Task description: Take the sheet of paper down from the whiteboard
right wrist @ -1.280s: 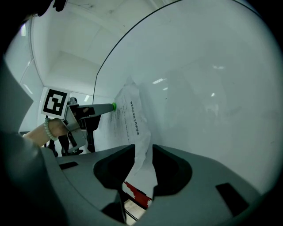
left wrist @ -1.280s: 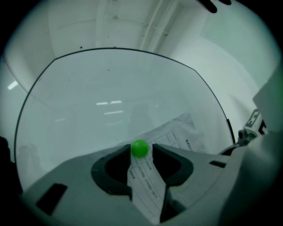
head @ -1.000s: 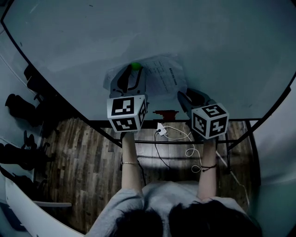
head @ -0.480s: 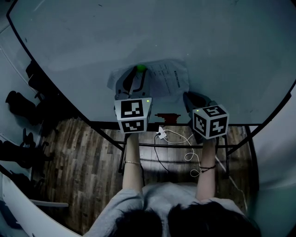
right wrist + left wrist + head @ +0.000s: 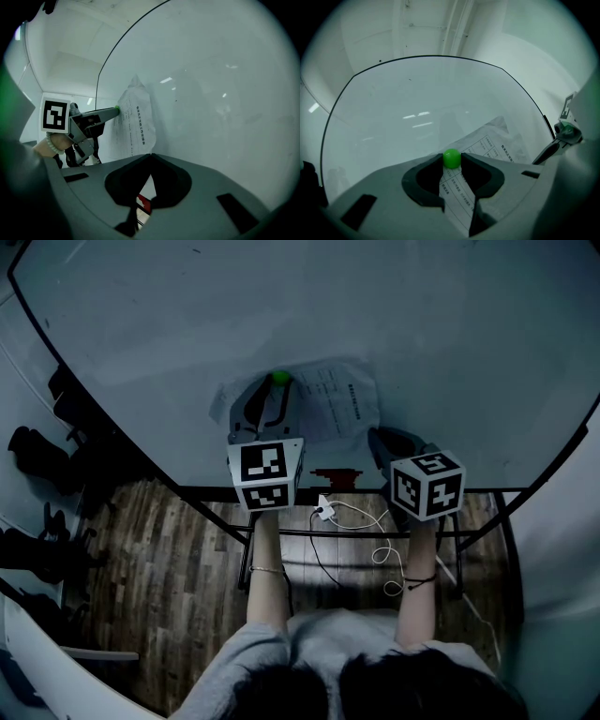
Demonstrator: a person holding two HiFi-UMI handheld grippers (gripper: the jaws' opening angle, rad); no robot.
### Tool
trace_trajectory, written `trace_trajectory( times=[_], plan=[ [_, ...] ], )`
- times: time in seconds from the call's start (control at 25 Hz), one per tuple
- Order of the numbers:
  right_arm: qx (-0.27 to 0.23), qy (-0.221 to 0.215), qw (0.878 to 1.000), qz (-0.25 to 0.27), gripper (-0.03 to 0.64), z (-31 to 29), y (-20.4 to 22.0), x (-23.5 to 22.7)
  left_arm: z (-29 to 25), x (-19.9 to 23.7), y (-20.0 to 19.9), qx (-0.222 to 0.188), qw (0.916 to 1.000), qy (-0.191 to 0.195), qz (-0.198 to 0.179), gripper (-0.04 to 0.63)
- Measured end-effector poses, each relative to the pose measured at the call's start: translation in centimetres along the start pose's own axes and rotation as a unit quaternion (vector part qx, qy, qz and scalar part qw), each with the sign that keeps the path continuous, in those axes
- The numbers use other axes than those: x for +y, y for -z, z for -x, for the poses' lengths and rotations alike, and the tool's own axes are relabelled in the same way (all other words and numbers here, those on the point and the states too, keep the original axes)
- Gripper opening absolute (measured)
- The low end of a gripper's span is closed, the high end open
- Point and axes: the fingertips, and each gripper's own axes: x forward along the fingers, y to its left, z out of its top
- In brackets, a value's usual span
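While my left gripper (image 5: 451, 160) clamps the green magnet (image 5: 278, 377), my right gripper (image 5: 150, 155) has just closed on the sheet of paper (image 5: 342, 404) near the whiteboard's (image 5: 422, 324) bottom edge.

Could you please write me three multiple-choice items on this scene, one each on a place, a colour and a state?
1. Where is the sheet of paper? A in a drawer; B on the whiteboard; C on a shelf.
2. What colour is the round magnet? A green; B red; C yellow.
3. The left gripper is: A open and empty; B shut on a pen; C shut on the round magnet.

Answers:
1 B, the sheet lies flat against the board.
2 A, it shows bright green.
3 C, both jaw tips press the ball's sides.
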Motion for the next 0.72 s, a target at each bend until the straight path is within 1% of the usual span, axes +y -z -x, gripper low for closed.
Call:
trace_trajectory(
  times=[0.72],
  plan=[
    [0.031, -0.029, 0.999, -0.002, 0.002, -0.40, 0.96, 0.97, -0.07, -0.02, -0.37, -0.001, 1.0000, 0.001, 0.004, 0.126]
  ],
)
